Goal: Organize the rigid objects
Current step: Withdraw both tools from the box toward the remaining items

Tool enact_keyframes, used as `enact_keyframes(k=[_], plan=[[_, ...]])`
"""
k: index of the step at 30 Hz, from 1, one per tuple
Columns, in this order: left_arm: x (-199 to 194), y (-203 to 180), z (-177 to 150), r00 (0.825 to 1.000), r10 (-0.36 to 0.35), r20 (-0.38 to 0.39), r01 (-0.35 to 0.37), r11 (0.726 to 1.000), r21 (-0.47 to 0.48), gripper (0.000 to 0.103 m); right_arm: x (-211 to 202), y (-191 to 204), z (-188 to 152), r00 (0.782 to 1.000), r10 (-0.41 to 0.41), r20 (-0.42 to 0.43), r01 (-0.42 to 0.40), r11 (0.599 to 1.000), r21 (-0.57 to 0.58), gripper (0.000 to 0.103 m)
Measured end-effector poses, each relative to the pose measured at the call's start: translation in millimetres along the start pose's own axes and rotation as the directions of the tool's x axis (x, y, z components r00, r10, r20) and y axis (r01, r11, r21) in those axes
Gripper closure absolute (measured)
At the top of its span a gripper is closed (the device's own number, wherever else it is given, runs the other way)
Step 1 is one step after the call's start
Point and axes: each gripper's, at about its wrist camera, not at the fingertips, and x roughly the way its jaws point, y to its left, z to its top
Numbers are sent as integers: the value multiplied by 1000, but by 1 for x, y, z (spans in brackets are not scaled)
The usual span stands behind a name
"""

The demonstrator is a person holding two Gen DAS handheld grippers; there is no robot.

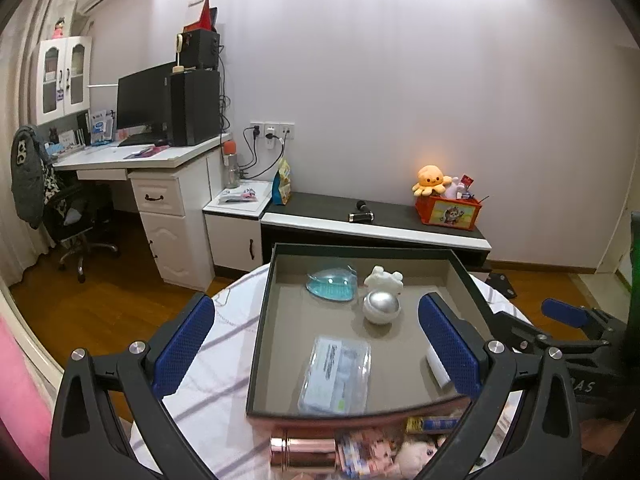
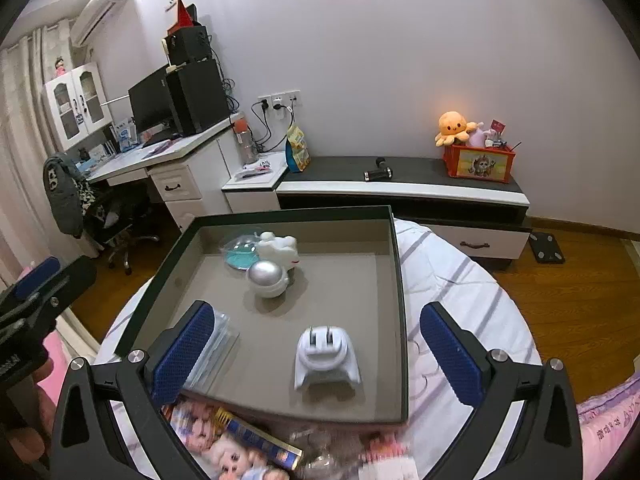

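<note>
A dark-rimmed tray (image 1: pixel 460 264) (image 2: pixel 396 264) sits on a round table. In it lie a clear plastic case (image 1: pixel 338 376) (image 2: pixel 218 340), a silver and white ball (image 1: pixel 381 306) (image 2: pixel 267 279), a white figurine (image 1: pixel 384 279) (image 2: pixel 280 247), a blue heart-shaped box (image 1: pixel 331 285) (image 2: pixel 239 254) and a white plastic holder (image 2: pixel 326 358) (image 1: pixel 436 366). My left gripper (image 1: pixel 316 348) is open and empty above the tray's near left. My right gripper (image 2: pixel 316 352) is open and empty above the white holder.
Near the tray's front edge lie a copper tube (image 1: pixel 302 452), a small doll (image 2: pixel 234 460), a blue and gold box (image 2: pixel 260 438) and printed cards (image 1: pixel 368 456). A striped cloth (image 2: pixel 448 280) covers the table. A low cabinet (image 1: pixel 376 224) stands behind.
</note>
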Motion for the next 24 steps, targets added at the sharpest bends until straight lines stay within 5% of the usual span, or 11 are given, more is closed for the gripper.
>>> enact_keyframes(k=[24], plan=[[-94,-1,-66,1000,15,23,-15,1000,-12,0,-112,16,-64,994,-10,108,13,1000,-25,0]])
